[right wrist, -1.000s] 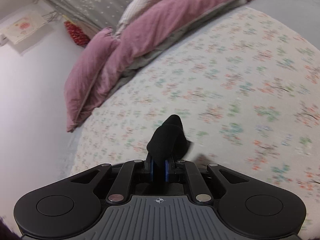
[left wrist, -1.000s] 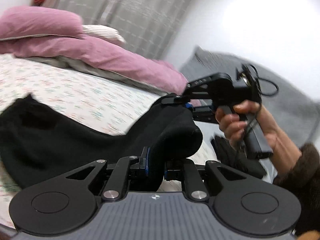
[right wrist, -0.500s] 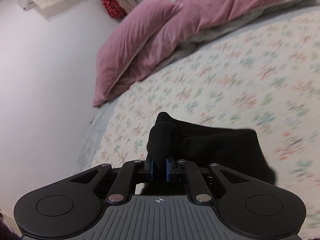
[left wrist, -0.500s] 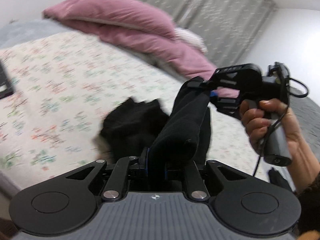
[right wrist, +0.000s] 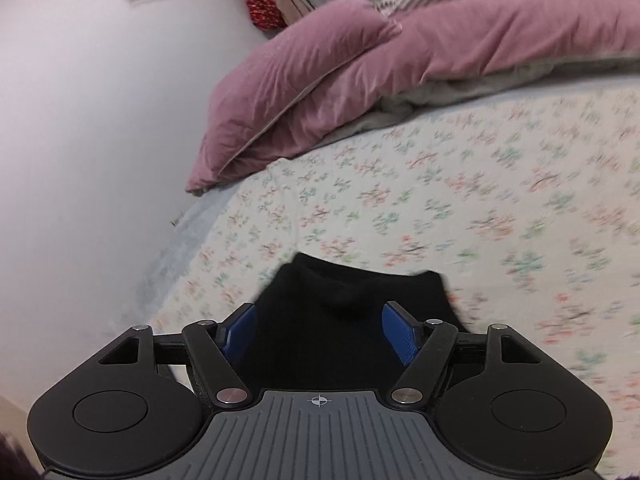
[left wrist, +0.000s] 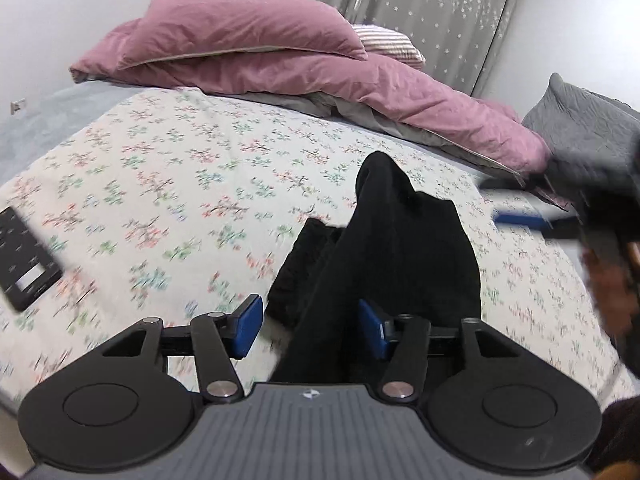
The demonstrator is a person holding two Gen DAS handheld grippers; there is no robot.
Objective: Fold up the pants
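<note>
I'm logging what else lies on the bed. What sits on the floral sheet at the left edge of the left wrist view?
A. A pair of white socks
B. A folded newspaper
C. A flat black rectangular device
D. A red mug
C: a flat black device lies on the floral sheet, apart from the black pants.

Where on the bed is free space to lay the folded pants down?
Free: the flowered sheet between the black pants, the pink duvet and the dark phone. Also a smaller strip right of the pants. Crowded: the bed's head with the duvet, and where the right tongs hover.
</note>
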